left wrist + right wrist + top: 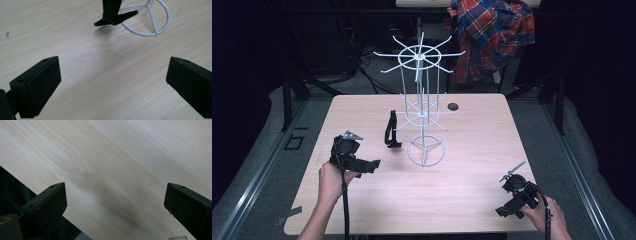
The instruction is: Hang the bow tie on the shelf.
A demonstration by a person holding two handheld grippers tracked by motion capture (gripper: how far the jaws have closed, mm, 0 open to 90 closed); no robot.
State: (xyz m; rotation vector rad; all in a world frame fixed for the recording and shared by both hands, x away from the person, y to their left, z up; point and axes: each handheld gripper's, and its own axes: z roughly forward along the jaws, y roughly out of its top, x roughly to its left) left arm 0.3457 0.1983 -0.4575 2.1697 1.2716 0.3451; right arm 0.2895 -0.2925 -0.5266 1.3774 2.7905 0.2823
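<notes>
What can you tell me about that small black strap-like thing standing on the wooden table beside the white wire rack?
The small black strap-like thing looks like a narrow band of dark, matte material, maybe fabric or rubber. It rises roughly upright, leaning slightly, from a flat, flared foot that rests on the light wooden table. It stands just left of the white wire rack's round ring base; in the left gripper view the foot overlaps the ring's edge, though contact is unclear. Its upper end seems to hang near a lower rack arm. Neither gripper touches it.
</notes>
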